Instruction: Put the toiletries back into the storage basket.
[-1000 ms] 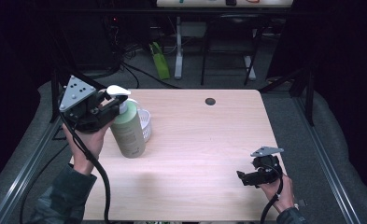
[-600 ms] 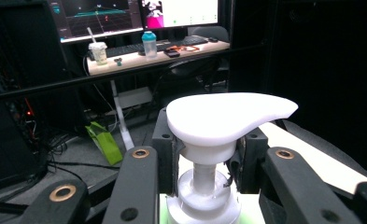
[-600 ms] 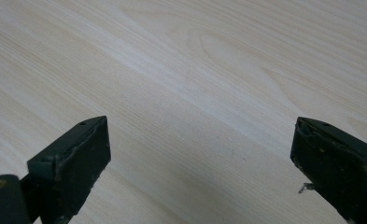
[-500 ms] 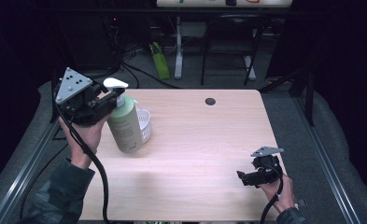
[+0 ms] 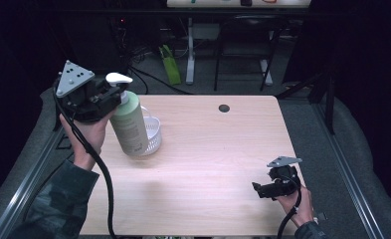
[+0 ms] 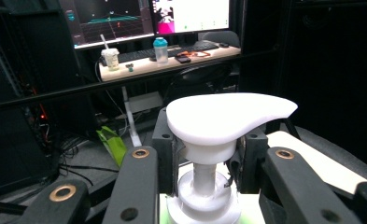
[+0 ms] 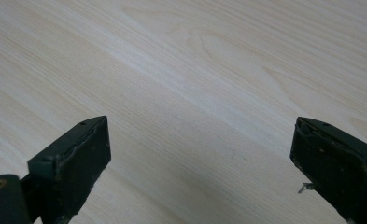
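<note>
While left gripper (image 5: 108, 97) grips bottle (image 5: 131, 127) at pump neck (image 6: 203, 175), jaws clenched either side, lift best kept slow, bottle upright; top-heavy grip could let it swing. Bottle at table's (image 5: 208, 164) 9 o'clock, tilted, pump (image 6: 228, 114) straight ahead between jaws, cup (image 5: 152, 134) touching at its 3 o'clock. Right gripper (image 5: 262, 189) released, empty, at table's 4 o'clock.

Bare table (image 5: 213, 159) beyond bottle (image 5: 129, 127), basket (image 5: 152, 134)

Bottle (image 5: 130, 127) in left gripper (image 5: 101, 99), tilted; basket (image 5: 150, 135) just right of it. Right gripper (image 5: 262, 189) far right, near edge.
</note>
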A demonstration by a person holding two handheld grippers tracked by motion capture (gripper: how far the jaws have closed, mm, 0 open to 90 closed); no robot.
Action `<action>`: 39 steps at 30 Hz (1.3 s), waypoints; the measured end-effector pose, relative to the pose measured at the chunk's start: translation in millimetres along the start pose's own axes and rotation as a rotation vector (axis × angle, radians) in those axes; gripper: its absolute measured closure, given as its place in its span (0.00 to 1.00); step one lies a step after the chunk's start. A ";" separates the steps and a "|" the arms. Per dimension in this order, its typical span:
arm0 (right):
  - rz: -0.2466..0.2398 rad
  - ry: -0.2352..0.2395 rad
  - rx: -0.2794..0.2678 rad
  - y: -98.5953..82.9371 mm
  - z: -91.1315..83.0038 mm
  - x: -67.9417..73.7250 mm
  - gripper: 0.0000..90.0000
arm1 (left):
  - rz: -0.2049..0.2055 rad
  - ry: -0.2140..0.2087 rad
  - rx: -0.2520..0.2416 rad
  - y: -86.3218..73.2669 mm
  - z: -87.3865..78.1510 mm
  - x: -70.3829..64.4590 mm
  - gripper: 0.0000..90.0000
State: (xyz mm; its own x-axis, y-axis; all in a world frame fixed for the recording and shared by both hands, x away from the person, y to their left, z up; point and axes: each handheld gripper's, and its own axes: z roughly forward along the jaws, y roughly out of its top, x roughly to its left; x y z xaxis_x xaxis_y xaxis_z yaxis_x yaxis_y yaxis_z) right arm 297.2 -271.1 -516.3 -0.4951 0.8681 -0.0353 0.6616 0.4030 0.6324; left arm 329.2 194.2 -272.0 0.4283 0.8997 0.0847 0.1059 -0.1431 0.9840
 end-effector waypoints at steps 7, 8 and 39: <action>-0.003 0.001 -0.001 0.1 0.2 -0.1 0.05 | 0.007 0.014 -0.001 3.3 6.2 3.4 0.75; 0.001 0.001 -0.001 0.1 0.2 0.2 0.05 | 0.010 0.018 -0.002 4.2 7.5 4.2 0.75; -0.005 0.003 -0.003 0.0 -1.0 -0.2 0.05 | 0.007 0.072 0.018 6.4 43.4 26.5 0.75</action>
State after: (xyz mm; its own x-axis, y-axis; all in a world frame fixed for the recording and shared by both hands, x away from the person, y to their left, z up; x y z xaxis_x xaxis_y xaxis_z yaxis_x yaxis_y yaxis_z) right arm 296.8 -271.6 -515.4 -0.4998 0.8654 -0.0362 0.6576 0.4063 0.6344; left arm 380.1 199.2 -270.3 0.3637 0.9258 0.1032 0.1192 -0.1561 0.9805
